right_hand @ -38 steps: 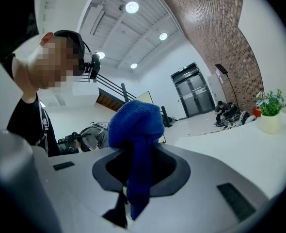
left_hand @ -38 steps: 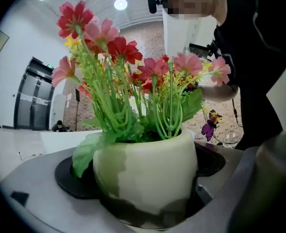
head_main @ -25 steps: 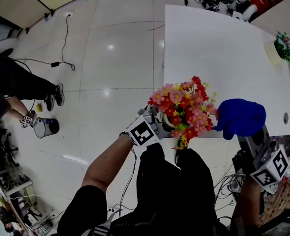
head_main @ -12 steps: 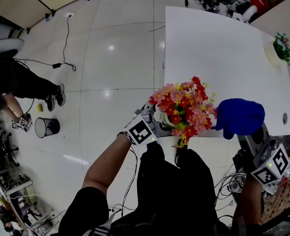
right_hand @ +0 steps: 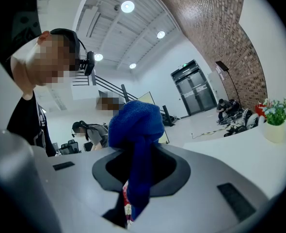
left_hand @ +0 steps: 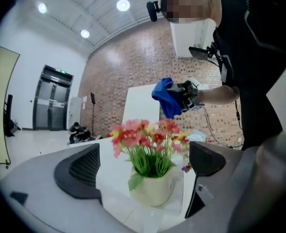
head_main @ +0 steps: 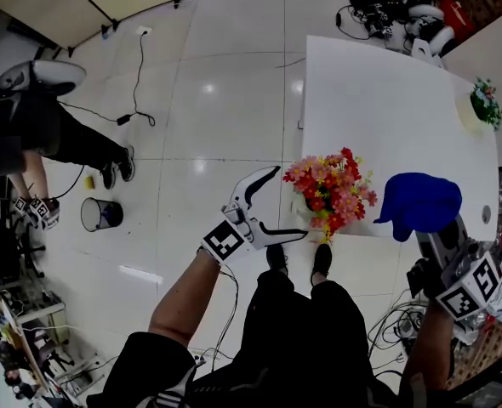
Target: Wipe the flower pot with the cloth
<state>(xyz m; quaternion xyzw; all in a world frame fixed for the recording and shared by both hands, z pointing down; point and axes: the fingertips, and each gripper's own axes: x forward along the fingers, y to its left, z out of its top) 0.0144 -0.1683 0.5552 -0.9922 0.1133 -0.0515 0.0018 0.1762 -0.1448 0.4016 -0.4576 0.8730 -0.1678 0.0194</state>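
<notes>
Blue side first: clamping the cloth [head_main: 421, 204] in the right gripper [right_hand: 140, 178], jaws closed on a hanging fold, bulk bunching above the tips. Probably presenting a fat pad for wiping rather than a thin edge. Hovering it just right of the flowers [head_main: 332, 189], above the table's near edge, not yet touching the pot.

Spreading the left gripper [head_main: 283, 204] wide, holding nothing. Pointing it at the flower pot [left_hand: 155, 189] from the left, framing the pot in the gap but beyond the tips, no contact visible. Likely lining up for bracing it against shoving during wiping. Worth doing: sitting right at the near edge of the white table [head_main: 387, 92], by the left corner, and looking top-heavy with blooms.

Wiping not started, judging by the gap.

Surface: looking at a plain matte white top, bare apart from a second small plant [head_main: 487, 102] at the far right edge.

Room: standing over glossy pale floor tiles [head_main: 208, 143] reflecting ceiling lights. Noting cable clutter [head_main: 387, 7] beyond the table, a small bin [head_main: 102, 215] and another person's legs [head_main: 72, 143] at left, a brick wall [left_hand: 133, 72] and dark double doors [left_hand: 52, 98] behind.
</notes>
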